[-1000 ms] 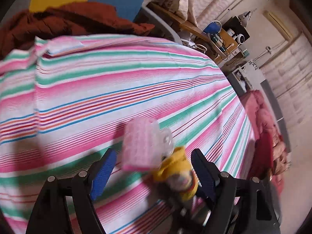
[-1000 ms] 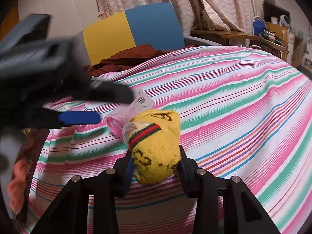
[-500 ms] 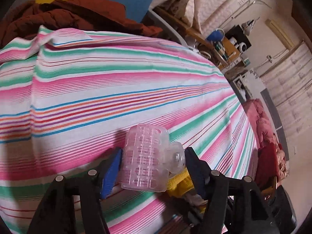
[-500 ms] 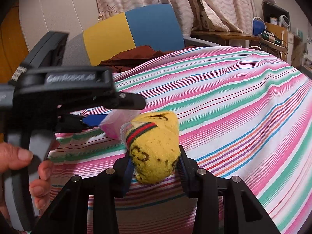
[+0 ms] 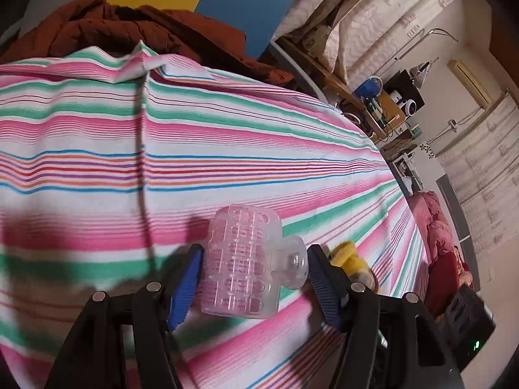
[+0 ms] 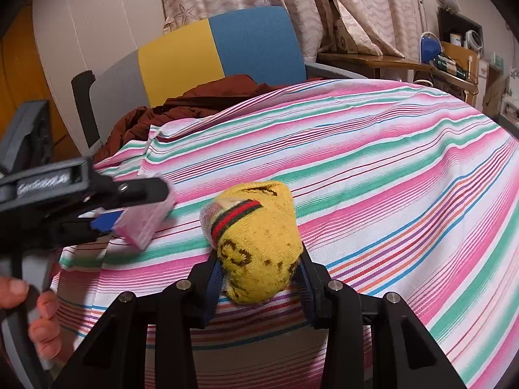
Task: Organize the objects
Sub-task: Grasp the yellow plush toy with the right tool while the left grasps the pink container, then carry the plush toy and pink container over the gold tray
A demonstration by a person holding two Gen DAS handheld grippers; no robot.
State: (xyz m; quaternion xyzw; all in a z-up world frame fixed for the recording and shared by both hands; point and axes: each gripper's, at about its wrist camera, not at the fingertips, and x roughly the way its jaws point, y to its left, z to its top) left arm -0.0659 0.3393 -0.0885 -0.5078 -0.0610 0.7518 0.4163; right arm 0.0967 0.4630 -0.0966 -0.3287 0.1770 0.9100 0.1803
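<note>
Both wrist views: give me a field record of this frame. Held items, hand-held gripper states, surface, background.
left hand-held gripper: closed on clear plastic ribbed case with pink inside, held above the cloth
right hand-held gripper: shut on yellow knit sock bundle, red-green band toward the left
surface: striped cloth, pink, green and white
relation: the two held items are apart, case to the left of the sock in the right wrist view
background: rust-brown garment beyond the cloth's far edge; yellow and blue chair back

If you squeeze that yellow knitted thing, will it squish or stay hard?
The yellow knitted thing probably squishes somewhat: it is woolly knit and bulges above the right gripper clamped on it. Something clear pokes out by its striped band, so the inside may be firmer. It looks light and unlikely to slip.
</note>
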